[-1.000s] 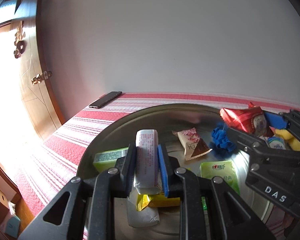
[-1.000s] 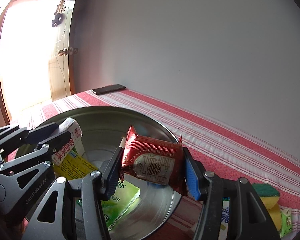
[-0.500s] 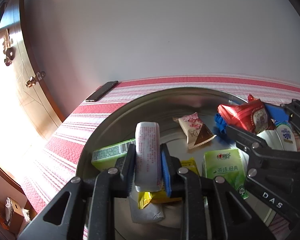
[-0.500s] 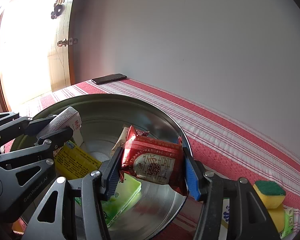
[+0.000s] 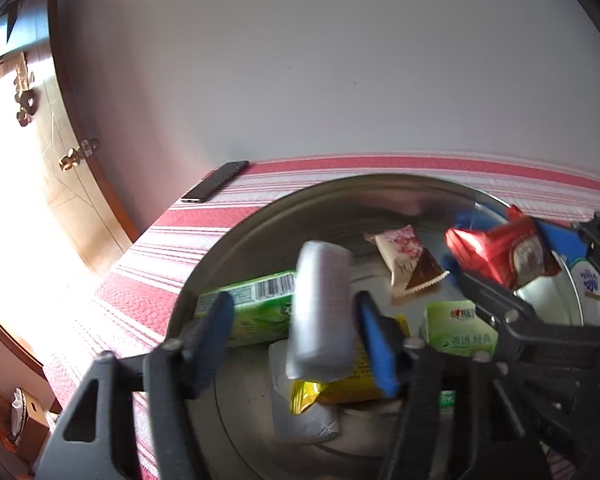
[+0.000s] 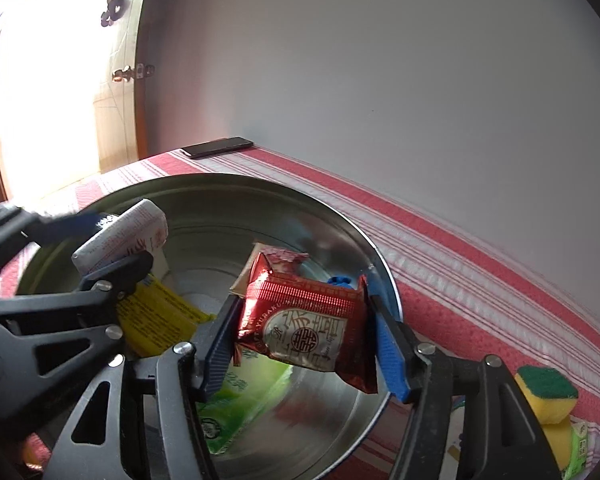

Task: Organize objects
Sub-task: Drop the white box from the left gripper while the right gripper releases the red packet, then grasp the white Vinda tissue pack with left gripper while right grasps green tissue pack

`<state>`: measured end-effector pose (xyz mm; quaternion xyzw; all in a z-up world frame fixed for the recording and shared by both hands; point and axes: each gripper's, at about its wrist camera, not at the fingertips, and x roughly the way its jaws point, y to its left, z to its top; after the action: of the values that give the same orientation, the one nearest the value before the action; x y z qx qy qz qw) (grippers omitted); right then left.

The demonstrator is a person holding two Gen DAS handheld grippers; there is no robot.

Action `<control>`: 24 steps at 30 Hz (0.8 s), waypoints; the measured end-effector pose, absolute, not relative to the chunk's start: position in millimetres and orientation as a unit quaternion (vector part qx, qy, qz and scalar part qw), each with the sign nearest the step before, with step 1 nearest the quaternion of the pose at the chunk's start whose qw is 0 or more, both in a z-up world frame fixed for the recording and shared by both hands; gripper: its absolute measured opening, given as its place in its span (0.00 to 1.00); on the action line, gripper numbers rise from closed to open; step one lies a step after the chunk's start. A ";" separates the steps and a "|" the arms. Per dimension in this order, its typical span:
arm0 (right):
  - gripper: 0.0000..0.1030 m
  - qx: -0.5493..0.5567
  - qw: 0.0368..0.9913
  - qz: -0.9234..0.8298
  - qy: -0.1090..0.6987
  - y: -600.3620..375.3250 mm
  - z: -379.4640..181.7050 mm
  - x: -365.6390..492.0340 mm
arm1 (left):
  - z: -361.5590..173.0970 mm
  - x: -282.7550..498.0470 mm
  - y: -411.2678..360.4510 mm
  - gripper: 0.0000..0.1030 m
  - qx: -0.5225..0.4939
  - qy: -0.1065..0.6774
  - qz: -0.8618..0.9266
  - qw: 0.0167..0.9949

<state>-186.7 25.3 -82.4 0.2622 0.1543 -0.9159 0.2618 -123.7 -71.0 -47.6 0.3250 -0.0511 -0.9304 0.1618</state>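
1. The left gripper (image 5: 296, 320) has its jaws spread wide. A white wrapped packet (image 5: 322, 312) sits loose between them, blurred, seemingly just released above the round metal tray (image 5: 236, 240).
2. The right gripper (image 6: 304, 332) has its jaws pressed against both sides of a red foil snack packet (image 6: 304, 320), held above the tray's right half.
3. Under the grippers the tray already carries a green box (image 5: 248, 308), a yellow sachet (image 5: 340, 392), a pale green tissue pack (image 5: 460, 328), a pink and brown triangular snack (image 5: 404, 256) and a grey pouch (image 5: 304, 420).
4. The tray rests on a red and white striped surface (image 5: 148, 280). A dark phone (image 5: 216, 186) lies near its far corner. A yellow and green sponge (image 6: 548, 392) sits outside the tray on the right.
5. Risk: the white packet may land on the pile and slide off, because the heap beneath is uneven. The red packet could slip, since foil is slick. The two grippers are close and could knock together.
6. Compared with half a second ago, the left jaws have gone from clamping the white packet to wide apart. The right jaws hold the red packet as before.
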 end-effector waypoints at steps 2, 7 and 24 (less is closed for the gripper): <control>0.65 0.260 0.260 -0.919 0.144 29.7 -81.3 -185.7 | -47.0 -124.8 -73.3 0.73 0.326 -0.046 -0.930 0.161; 0.69 0.245 0.251 -0.927 0.134 41.3 -76.7 -178.0 | -42.3 -120.9 -74.6 0.97 0.313 -0.036 -0.933 0.175; 0.73 0.180 0.239 -0.952 0.071 107.5 -46.8 -144.2 | -24.1 -99.8 -54.2 1.00 0.259 -0.016 -0.948 0.182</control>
<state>-144.2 107.5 -46.8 0.1795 0.0705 -0.9517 0.2387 -99.8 -54.2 -24.1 0.2589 -0.0156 -0.9485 0.1821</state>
